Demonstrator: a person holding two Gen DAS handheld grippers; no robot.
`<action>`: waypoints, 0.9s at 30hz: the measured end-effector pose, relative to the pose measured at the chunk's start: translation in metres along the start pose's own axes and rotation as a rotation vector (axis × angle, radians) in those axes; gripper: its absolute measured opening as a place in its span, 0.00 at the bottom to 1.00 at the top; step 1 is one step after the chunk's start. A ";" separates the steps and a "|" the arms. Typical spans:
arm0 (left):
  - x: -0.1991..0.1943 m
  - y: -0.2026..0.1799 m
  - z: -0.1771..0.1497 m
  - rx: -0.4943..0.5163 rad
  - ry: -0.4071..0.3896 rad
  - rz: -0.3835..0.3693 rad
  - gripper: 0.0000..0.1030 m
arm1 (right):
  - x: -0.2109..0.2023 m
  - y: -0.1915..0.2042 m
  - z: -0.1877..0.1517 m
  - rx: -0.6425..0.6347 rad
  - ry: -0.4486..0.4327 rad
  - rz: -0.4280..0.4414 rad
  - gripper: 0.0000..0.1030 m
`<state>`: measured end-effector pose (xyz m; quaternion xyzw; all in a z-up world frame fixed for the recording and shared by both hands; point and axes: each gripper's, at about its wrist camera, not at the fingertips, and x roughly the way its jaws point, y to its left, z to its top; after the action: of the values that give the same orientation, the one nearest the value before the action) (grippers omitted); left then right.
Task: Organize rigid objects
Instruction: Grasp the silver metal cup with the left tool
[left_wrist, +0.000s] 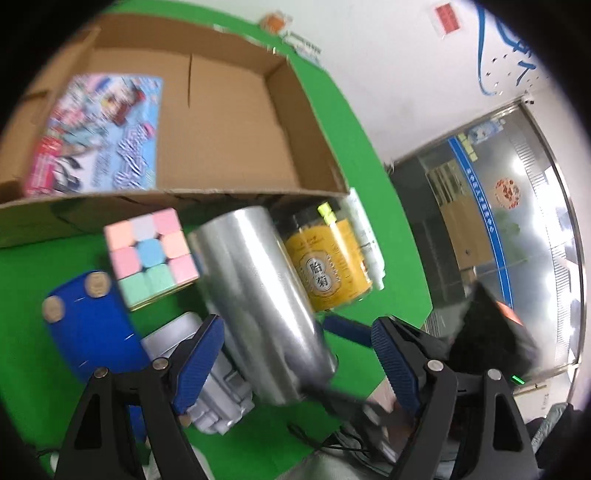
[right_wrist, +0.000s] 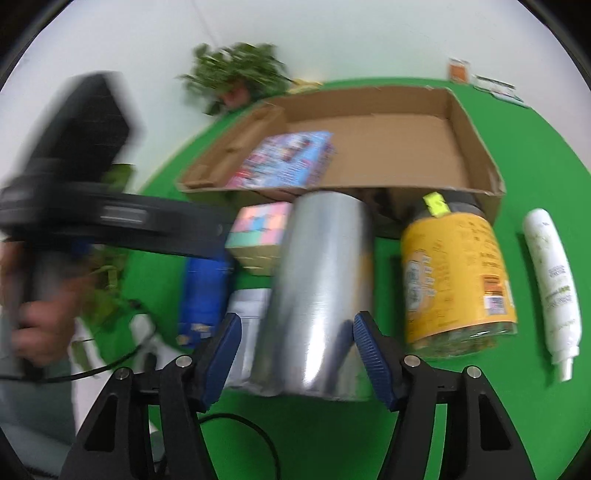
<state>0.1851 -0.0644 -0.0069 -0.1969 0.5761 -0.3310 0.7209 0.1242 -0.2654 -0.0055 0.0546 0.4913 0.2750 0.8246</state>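
A silver can (right_wrist: 317, 295) lies on the green table (right_wrist: 480, 424) in front of a cardboard box (right_wrist: 388, 147). My right gripper (right_wrist: 299, 350) straddles the can's near end with its jaws apart. The right pad is at the can's edge, and a small gap shows at the left pad. In the left wrist view the same can (left_wrist: 258, 288) runs between the wide-open fingers of my left gripper (left_wrist: 297, 354), clear of both pads. A pastel cube (left_wrist: 151, 254), a blue box (left_wrist: 92, 325), a flat silver tin (left_wrist: 207, 391), a yellow jar (right_wrist: 454, 280) and a white bottle (right_wrist: 550, 280) lie around it.
The cardboard box holds a colourful printed box (right_wrist: 284, 162) at its left end, beside bare cardboard floor. A hand (right_wrist: 40, 325) holds the blurred black left gripper body (right_wrist: 74, 206) at the left. A potted plant (right_wrist: 236, 74) stands behind the box. A glass door (left_wrist: 498, 229) shows at the right.
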 end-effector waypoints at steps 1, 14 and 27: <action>0.006 0.005 0.002 -0.022 0.016 0.010 0.79 | -0.004 0.000 -0.002 0.007 -0.012 0.035 0.61; 0.055 0.021 0.008 -0.110 0.112 0.034 0.78 | 0.023 -0.012 -0.001 0.108 0.096 -0.086 0.75; 0.053 0.012 -0.007 -0.089 0.116 -0.055 0.72 | 0.022 0.017 -0.008 -0.062 0.104 -0.299 0.77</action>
<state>0.1871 -0.0924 -0.0540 -0.2249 0.6257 -0.3354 0.6674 0.1186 -0.2409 -0.0209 -0.0589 0.5274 0.1664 0.8311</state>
